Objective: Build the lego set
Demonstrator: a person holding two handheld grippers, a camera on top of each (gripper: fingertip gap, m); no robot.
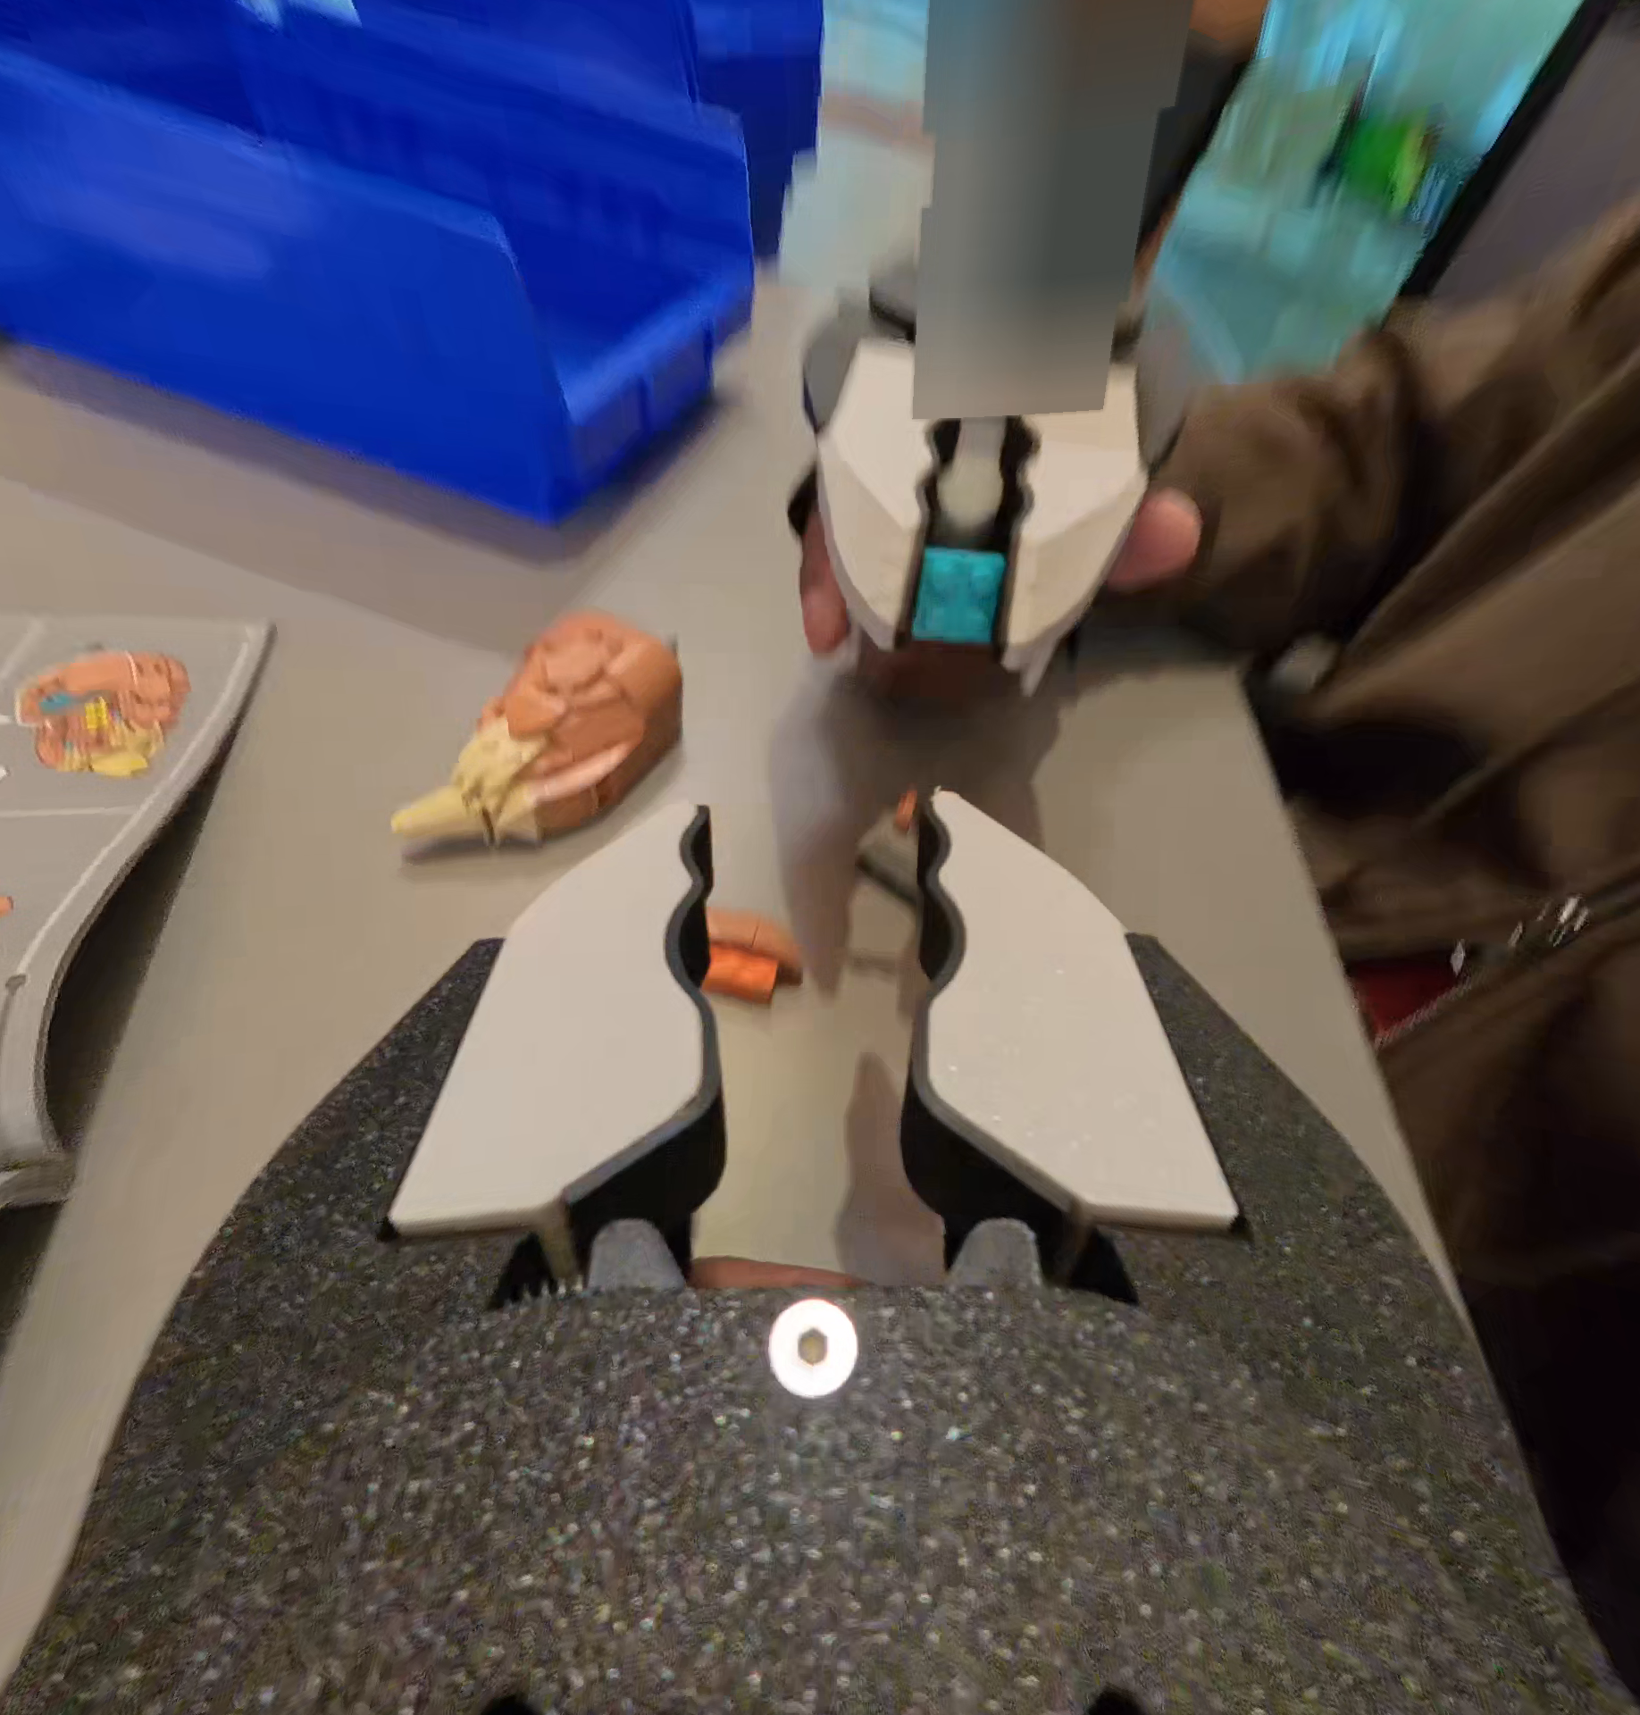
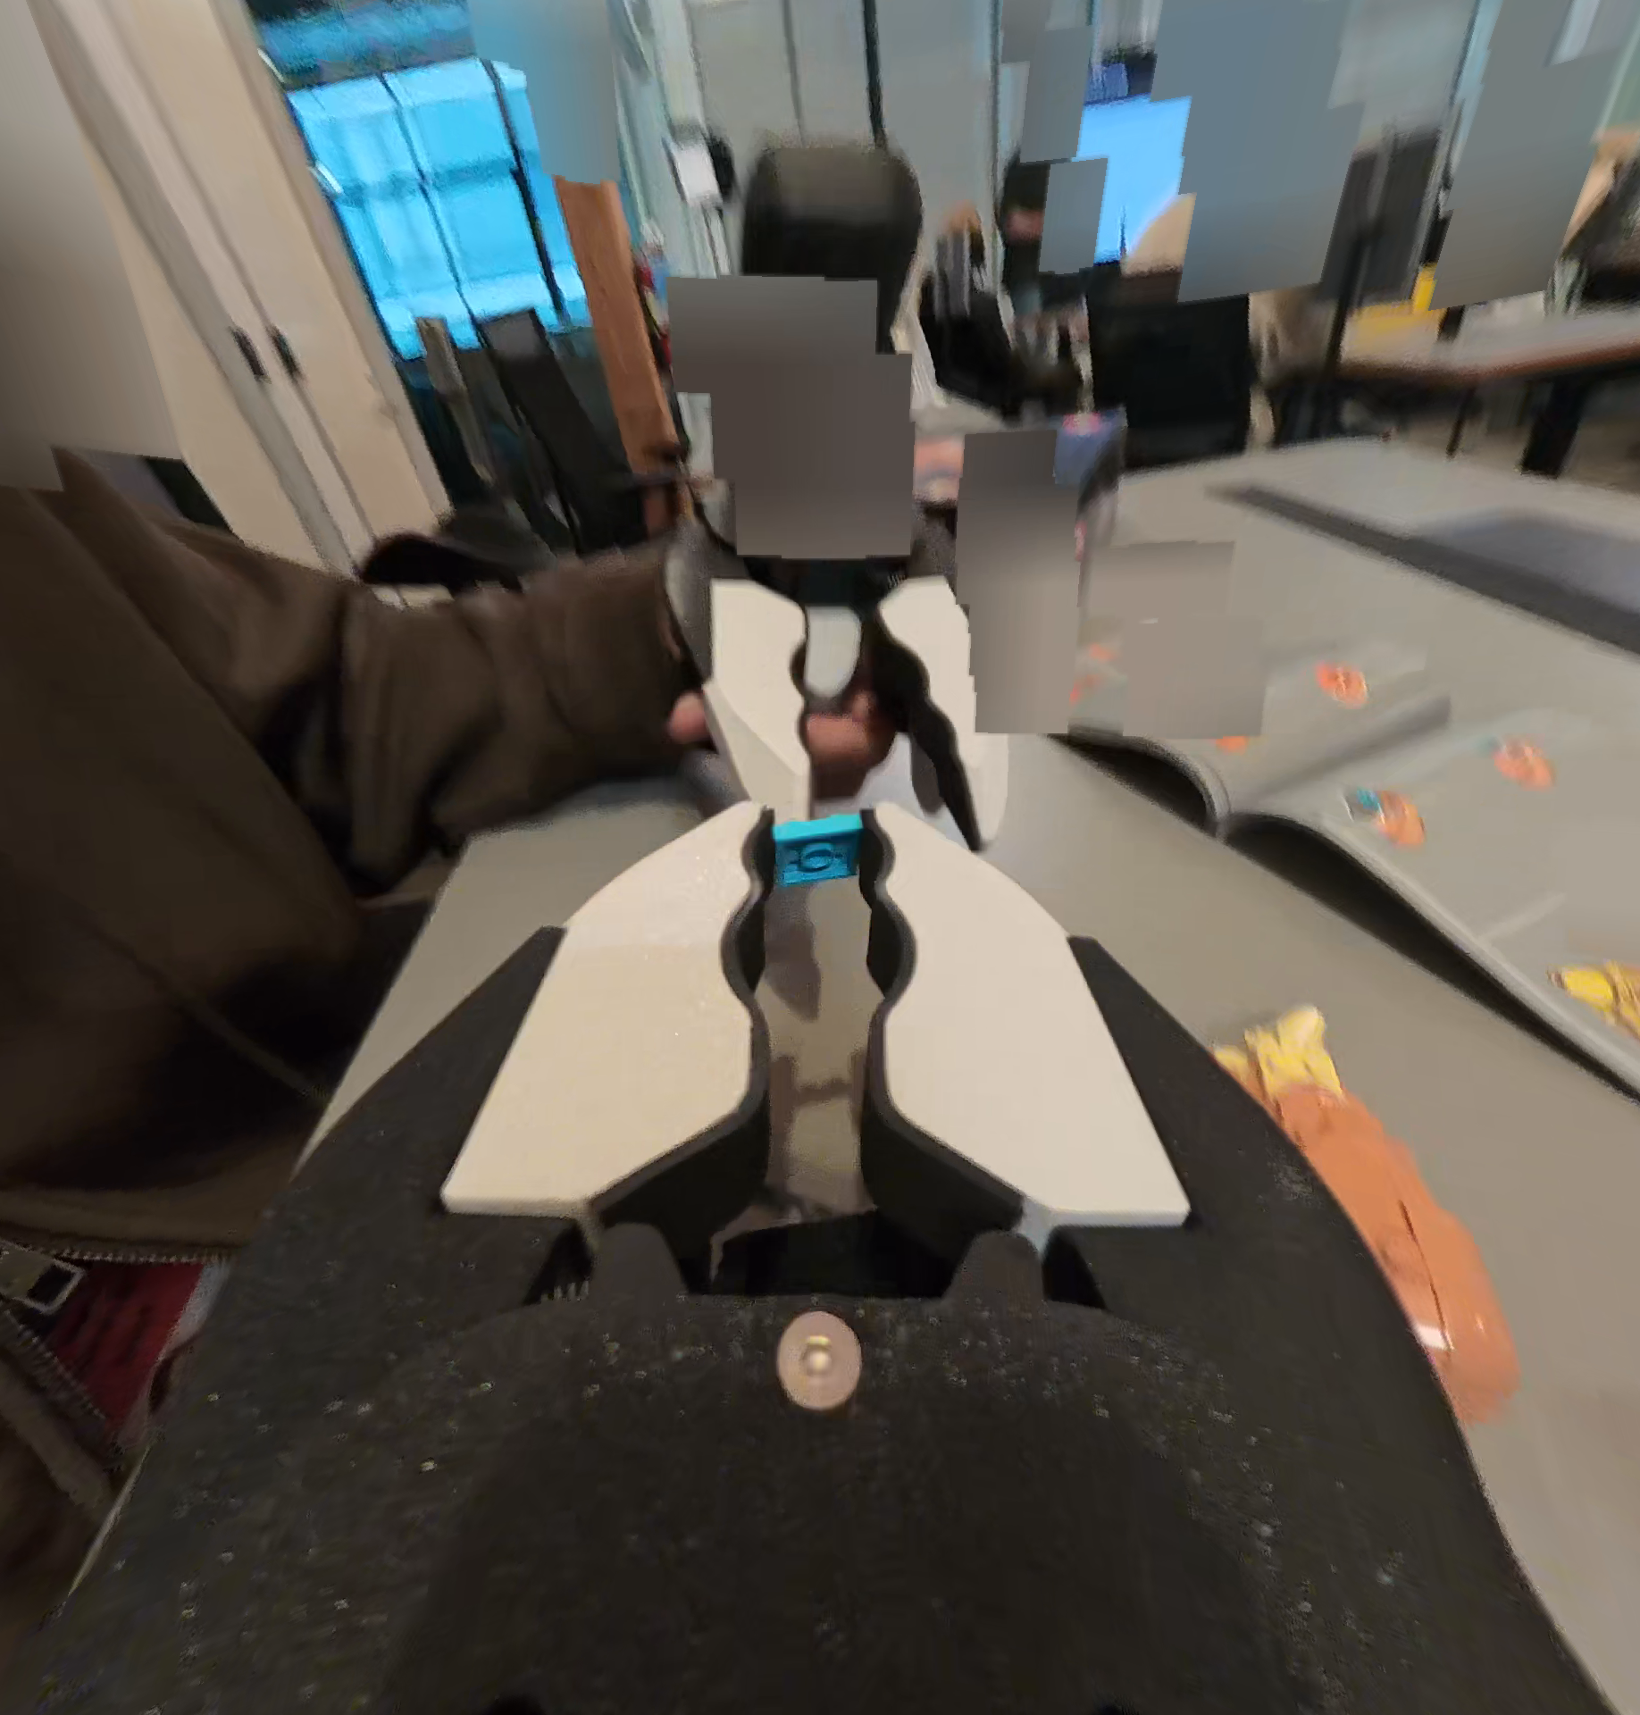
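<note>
My right gripper (image 2: pixel 816 840) is shut on a small teal brick (image 2: pixel 816 852) at its fingertips and holds it above the grey table. In the left wrist view the same gripper (image 1: pixel 957 612) faces me with the teal brick (image 1: pixel 955 594) between its tips. My left gripper (image 1: pixel 816 821) is open and empty, low over the table; it also shows in the right wrist view (image 2: pixel 877 798), just beyond the brick. A partly built brown and tan lego model (image 1: pixel 566 733) lies on the table left of my left gripper, and at the right in the right wrist view (image 2: pixel 1382 1216).
Small orange-brown pieces (image 1: pixel 751 951) lie between my left fingers' tips. An open instruction booklet (image 1: pixel 74 817) lies at the left. Blue bins (image 1: pixel 380 232) stand at the back left. A person's brown sleeve (image 1: pixel 1494 650) is along the table's right edge.
</note>
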